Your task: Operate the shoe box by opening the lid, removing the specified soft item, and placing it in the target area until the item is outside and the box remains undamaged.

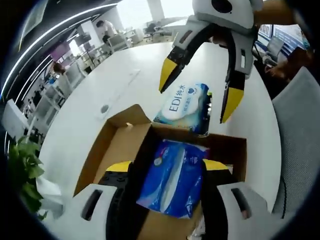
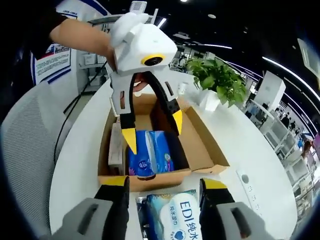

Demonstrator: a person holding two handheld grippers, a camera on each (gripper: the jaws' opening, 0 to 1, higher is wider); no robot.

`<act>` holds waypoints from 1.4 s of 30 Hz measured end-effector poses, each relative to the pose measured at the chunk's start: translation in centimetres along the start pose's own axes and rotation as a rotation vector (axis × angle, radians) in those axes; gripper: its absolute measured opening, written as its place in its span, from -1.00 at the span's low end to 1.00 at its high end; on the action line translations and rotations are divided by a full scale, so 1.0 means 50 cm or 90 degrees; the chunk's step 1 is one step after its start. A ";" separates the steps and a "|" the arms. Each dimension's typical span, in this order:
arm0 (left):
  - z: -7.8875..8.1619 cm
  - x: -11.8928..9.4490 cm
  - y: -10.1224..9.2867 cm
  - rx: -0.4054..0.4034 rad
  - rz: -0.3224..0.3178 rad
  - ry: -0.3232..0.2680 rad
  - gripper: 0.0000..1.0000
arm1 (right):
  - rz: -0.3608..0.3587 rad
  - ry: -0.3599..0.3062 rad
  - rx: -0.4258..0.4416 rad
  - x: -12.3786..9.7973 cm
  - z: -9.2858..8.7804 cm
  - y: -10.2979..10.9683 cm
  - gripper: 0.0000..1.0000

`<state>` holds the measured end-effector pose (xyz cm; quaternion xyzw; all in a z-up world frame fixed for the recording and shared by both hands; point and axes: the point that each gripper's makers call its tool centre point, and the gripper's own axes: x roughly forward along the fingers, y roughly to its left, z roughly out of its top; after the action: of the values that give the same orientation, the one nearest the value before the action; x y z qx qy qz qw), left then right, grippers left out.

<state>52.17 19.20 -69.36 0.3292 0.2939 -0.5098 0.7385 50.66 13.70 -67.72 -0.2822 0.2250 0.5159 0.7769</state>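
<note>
the left gripper [image 1: 167,166] reaches down into the open shoe box [image 1: 110,150] with its jaws set either side of a blue soft pack [image 1: 172,182]. the yellow tips sit at the pack's flanks, but i cannot tell whether they press it or merely bracket it. in the right gripper view the same left gripper [image 2: 154,129] comes in from the far side, tips low beside the blue soft pack [image 2: 149,157], which lies inside the shoe box [image 2: 205,150] with its long axis running near to far between the jaws.

the right gripper [image 2: 162,186] hangs wide and empty just outside the box's near wall, over a white and blue wipes pack [image 2: 172,215] lying on the white table [image 2: 250,150]. in the left gripper view it appears as the right gripper [image 1: 200,95] above the wipes pack [image 1: 182,105].

so the left is plainly the nearer one, and a lift straight up out of the box looks like the move to come.

the right gripper view also shows a pale flat item [image 2: 116,147] against the box's left wall, and a potted plant [image 2: 217,80] beyond; the left gripper view shows the box's flap [image 1: 127,116] folded outward.
</note>
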 end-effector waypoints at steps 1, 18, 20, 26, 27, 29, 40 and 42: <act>-0.004 0.001 0.001 -0.002 0.000 0.000 0.01 | -0.001 -0.002 0.000 0.002 0.001 -0.001 0.03; -0.043 0.023 0.012 -0.010 0.013 -0.001 -0.32 | -0.013 0.007 -0.022 0.062 0.010 0.002 -0.30; -0.046 0.025 0.013 -0.011 0.012 -0.001 -0.32 | -0.017 0.011 -0.025 0.068 0.010 0.000 -0.33; -0.067 0.031 0.021 -0.024 0.017 0.008 -0.39 | -0.017 0.015 -0.031 0.092 0.017 0.001 -0.42; -0.069 0.031 0.023 -0.025 0.018 0.008 -0.40 | -0.016 0.017 -0.032 0.095 0.018 0.002 -0.43; -0.074 0.032 0.025 -0.030 0.021 0.009 -0.45 | -0.015 0.019 -0.032 0.104 0.020 0.003 -0.45; -0.087 0.031 0.042 -0.043 0.044 0.005 -0.73 | -0.016 0.041 -0.031 0.158 0.026 0.006 -0.58; -0.088 0.031 0.042 -0.048 0.042 0.002 -0.76 | -0.016 0.046 -0.029 0.167 0.025 0.006 -0.60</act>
<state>54.19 22.36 -72.85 0.3120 0.3031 -0.4729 0.7663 53.49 20.25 -72.19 -0.3213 0.2376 0.5002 0.7681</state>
